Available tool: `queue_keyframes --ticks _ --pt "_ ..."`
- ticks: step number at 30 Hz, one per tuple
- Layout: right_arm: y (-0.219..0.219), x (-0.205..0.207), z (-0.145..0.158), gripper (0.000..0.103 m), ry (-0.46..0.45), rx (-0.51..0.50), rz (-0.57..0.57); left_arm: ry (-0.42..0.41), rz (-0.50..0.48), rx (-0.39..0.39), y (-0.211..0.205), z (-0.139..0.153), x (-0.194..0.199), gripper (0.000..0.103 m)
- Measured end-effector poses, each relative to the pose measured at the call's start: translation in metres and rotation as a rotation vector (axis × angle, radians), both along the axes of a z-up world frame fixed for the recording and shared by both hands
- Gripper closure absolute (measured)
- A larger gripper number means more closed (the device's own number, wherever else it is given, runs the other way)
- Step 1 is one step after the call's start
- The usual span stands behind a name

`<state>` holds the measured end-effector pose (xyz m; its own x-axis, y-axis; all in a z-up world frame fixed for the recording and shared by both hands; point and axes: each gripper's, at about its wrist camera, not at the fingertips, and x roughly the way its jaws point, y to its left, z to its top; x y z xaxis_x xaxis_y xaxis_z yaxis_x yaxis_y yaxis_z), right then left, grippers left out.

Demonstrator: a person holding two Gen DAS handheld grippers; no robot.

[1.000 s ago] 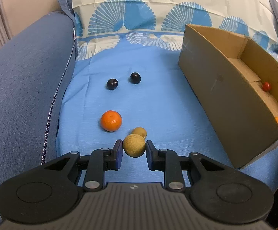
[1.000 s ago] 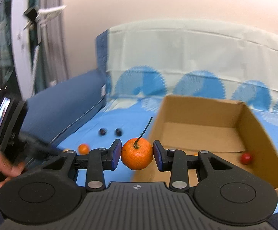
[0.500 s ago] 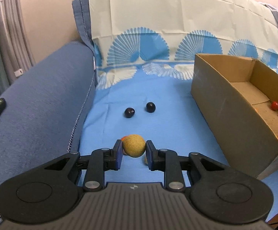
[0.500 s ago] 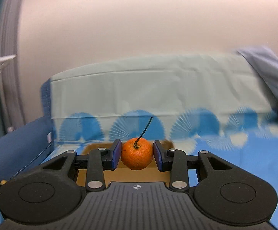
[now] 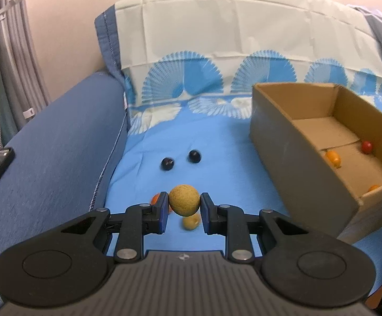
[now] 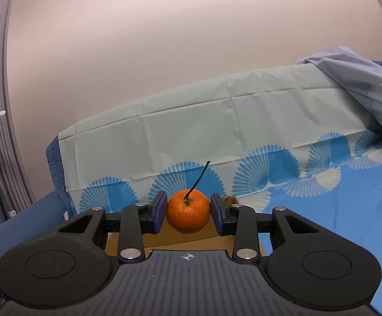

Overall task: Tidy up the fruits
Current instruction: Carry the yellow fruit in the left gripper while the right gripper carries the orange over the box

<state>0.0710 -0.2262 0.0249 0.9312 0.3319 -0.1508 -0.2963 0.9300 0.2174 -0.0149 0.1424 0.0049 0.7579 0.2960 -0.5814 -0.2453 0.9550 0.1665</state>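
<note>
In the left wrist view, a blue upholstered sofa arm (image 5: pixel 49 152) fills the nine o'clock side. Toward the middle, the left gripper (image 5: pixel 184 208) pinches a round tan rough-skinned fruit (image 5: pixel 184 200); the fruit sits right between the fingers (image 5: pixel 162 210), their blue pads pressed against its two sides, lifted clear of the blue fan-patterned cloth (image 5: pixel 217 173). Below it on the cloth lies a second small tan fruit (image 5: pixel 191 222), and an orange fruit (image 5: pixel 155 198) peeks from behind the left finger. At twelve o'clock from the held fruit lie two dark round fruits (image 5: pixel 167 163), near each other but apart. At three o'clock stands an open brown cardboard box (image 5: pixel 296 152) with a small red fruit (image 5: pixel 366 146) and small orange fruits (image 5: pixel 333 156) inside.

In the right wrist view, the right gripper (image 6: pixel 188 214) clamps a stemmed orange mandarin (image 6: pixel 188 210) squarely between its fingers (image 6: pixel 158 212), stem pointing to one o'clock, with cardboard visible beneath it.
</note>
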Motion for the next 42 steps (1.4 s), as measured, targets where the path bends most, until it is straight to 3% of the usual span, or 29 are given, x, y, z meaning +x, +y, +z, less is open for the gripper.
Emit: queue_keyframes --ticks 5,11,21,42 --pt "0.007 0.010 -0.003 0.065 0.027 -0.015 0.005 -0.047 -0.061 -0.015 -0.027 0.019 0.014 0.075" --pt "0.019 0.017 -0.006 0.065 0.048 -0.063 0.036 -0.084 -0.201 -0.032 -0.082 0.040 0.035 0.075" --pt "0.029 0.016 -0.007 0.065 0.049 -0.111 0.055 -0.112 -0.356 -0.052 -0.152 0.054 0.065 0.075" --pt "0.032 0.017 -0.006 0.065 0.056 -0.120 0.048 -0.090 -0.364 -0.067 -0.163 0.055 0.088 0.075"
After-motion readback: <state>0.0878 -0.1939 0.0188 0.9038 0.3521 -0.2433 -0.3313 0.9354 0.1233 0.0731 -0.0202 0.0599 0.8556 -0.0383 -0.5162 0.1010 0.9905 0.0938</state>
